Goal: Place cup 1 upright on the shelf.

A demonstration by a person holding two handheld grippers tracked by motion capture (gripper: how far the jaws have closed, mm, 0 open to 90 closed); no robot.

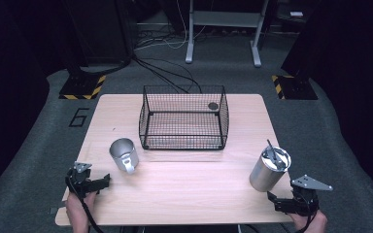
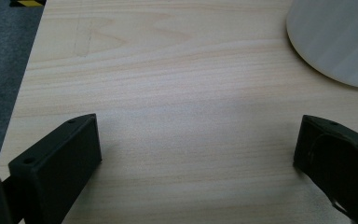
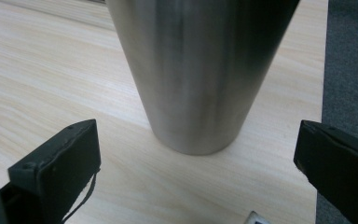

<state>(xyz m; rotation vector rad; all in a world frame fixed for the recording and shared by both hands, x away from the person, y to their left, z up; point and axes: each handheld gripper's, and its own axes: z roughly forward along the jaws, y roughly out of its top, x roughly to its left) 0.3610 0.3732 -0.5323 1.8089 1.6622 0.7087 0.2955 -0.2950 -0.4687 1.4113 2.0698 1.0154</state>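
A steel tumbler (image 1: 268, 170) with a lid and straw stands upright near the table's right front. My right gripper (image 1: 278, 202) rests just in front of it, open; in the right gripper view the tumbler (image 3: 200, 70) looms close beyond the wide-apart jaws (image 3: 198, 158). A small metal mug (image 1: 124, 155) with a handle stands left of centre. My left gripper (image 1: 104, 181) sits at the front left corner, open, short of the mug; the left gripper view catches the mug's side (image 2: 335, 37) at top right, past the spread jaws (image 2: 198, 149).
A black wire basket (image 1: 183, 118) stands at the back middle of the wooden table (image 1: 184, 179), with a small dark round thing (image 1: 213, 106) inside its far right corner. Grey floor surrounds the table; cables and a stand's legs lie behind.
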